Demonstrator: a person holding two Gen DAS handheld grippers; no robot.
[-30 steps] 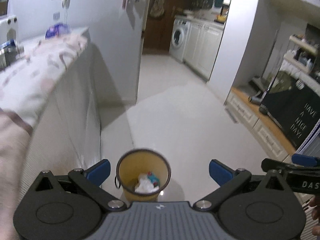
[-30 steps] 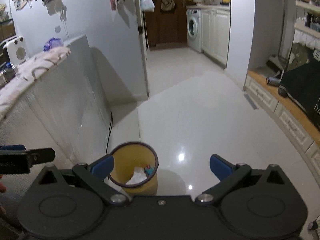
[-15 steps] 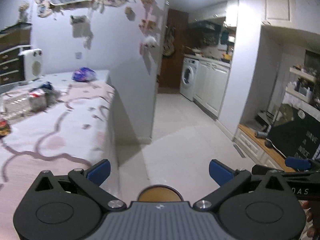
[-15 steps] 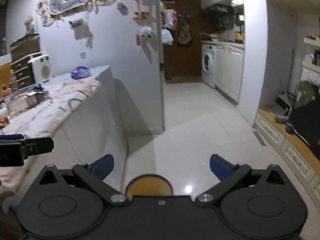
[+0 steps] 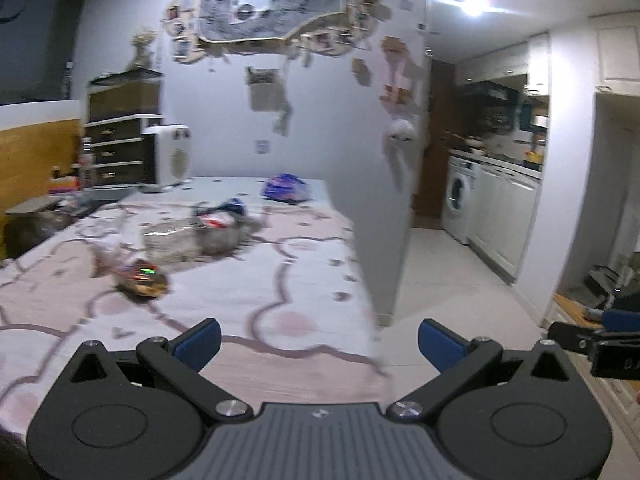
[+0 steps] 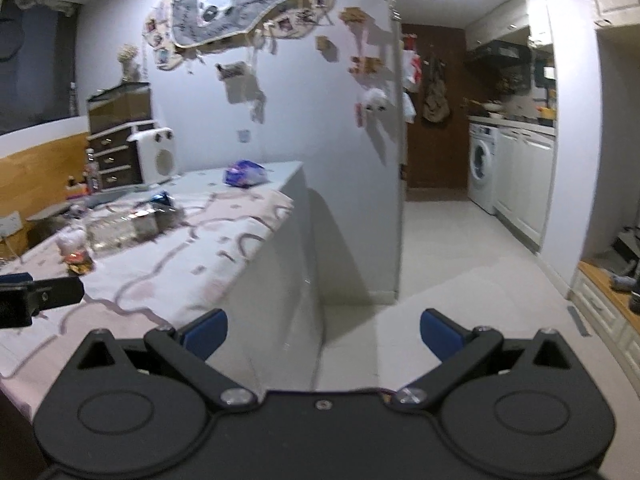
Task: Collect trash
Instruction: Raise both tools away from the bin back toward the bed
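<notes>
hovering two empty released claws, left claw (image 5: 318, 338), right claw (image 6: 323, 330), perhaps four blurred wrappers (image 5: 140, 278) on table (image 5: 312, 292)

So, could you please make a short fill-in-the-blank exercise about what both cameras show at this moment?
1. Both the left tongs and the right tongs are ____ and hold nothing.
2. The wrappers lie on the pink patterned ____.
3. The white appliance with the round door in the kitchen is a ____ machine.
4. The blue bag lies at the table's ____ end.

Missing words: open; tablecloth; washing; far
</notes>
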